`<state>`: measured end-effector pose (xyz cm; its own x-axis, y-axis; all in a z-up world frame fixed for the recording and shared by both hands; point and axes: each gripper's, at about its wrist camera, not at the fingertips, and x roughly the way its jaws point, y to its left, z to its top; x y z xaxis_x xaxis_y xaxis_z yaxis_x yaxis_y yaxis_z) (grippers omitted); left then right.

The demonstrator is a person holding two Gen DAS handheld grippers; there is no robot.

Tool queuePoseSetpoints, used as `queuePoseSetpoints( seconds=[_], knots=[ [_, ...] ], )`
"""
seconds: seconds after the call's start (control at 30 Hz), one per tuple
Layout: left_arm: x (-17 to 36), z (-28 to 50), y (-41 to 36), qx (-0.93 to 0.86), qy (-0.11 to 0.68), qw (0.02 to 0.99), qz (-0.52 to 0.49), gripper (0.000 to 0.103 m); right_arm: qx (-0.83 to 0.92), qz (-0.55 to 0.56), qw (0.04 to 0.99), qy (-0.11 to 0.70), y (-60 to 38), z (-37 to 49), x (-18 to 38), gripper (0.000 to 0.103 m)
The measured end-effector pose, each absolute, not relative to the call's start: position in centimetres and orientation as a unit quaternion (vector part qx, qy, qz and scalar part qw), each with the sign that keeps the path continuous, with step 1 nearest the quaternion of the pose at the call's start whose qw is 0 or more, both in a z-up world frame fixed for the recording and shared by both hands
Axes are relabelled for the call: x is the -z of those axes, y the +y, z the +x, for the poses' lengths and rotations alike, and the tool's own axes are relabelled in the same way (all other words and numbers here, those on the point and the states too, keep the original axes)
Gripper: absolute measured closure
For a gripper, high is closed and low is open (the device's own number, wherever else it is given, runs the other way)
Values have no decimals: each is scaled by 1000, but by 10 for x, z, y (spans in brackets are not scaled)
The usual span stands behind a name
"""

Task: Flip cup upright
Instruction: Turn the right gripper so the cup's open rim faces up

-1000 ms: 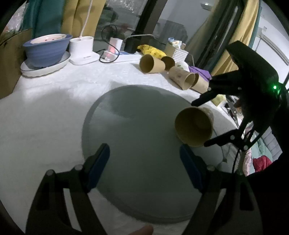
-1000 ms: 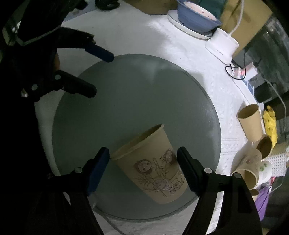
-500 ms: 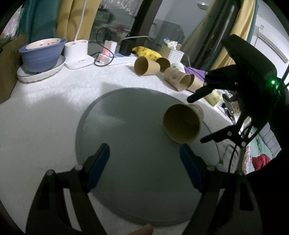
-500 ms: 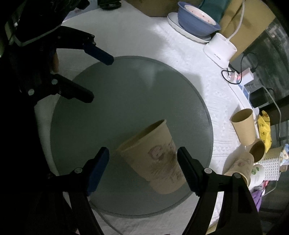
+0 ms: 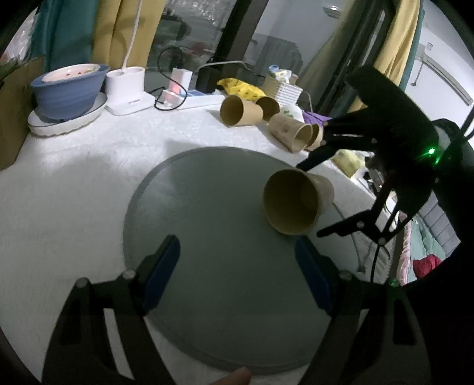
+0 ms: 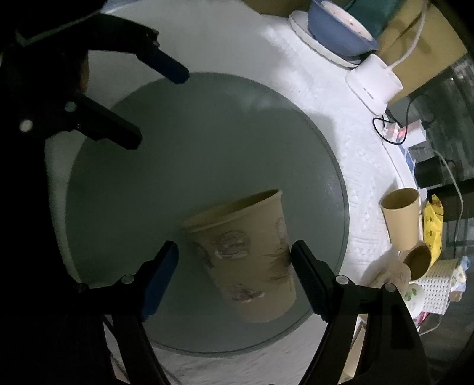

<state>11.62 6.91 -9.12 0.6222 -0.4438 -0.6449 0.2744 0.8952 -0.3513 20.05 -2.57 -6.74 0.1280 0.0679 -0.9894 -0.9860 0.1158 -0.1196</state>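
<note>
Beyond the right hand-held gripper [image 6: 234, 257], four spare paper cups [image 6: 401, 217] lie tipped beside a yellow bag [image 6: 432, 228], with a blue bowl [image 6: 340, 28] and white charger [image 6: 374, 84] farther off. Nothing blocks the tan paper cup [image 6: 247, 253], printed with cartoon figures. It is tilted between this gripper's parted fingers; whether they touch it is unclear. Its open mouth faces the left hand-held gripper [image 5: 237, 263], which hangs released and empty over the round grey mat [image 5: 207, 192]. A white textured cloth [image 5: 74, 192] covers the bench; yellow curtains [image 5: 124, 29] hang behind.
</note>
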Motion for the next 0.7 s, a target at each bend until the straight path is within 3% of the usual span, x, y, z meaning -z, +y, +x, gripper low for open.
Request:
queuePoseSetpoints(
  seconds=[0.27,0.33,0.37,0.7],
  knots=[
    [94,118,70,201,390,892,-112,22,-455,-498,560,480,-20,205,81,25],
    [95,118,71,200,391,892,-112,22,-453,-497,562,482,-20,207,82,30],
    [96,118,70,200,391,891,-112,22,-453,-495,563,483,-20,207,82,38],
    [89,116,62,209,389,891,-107,22,-453,-442,612,474,-22,214,64,39]
  ],
)
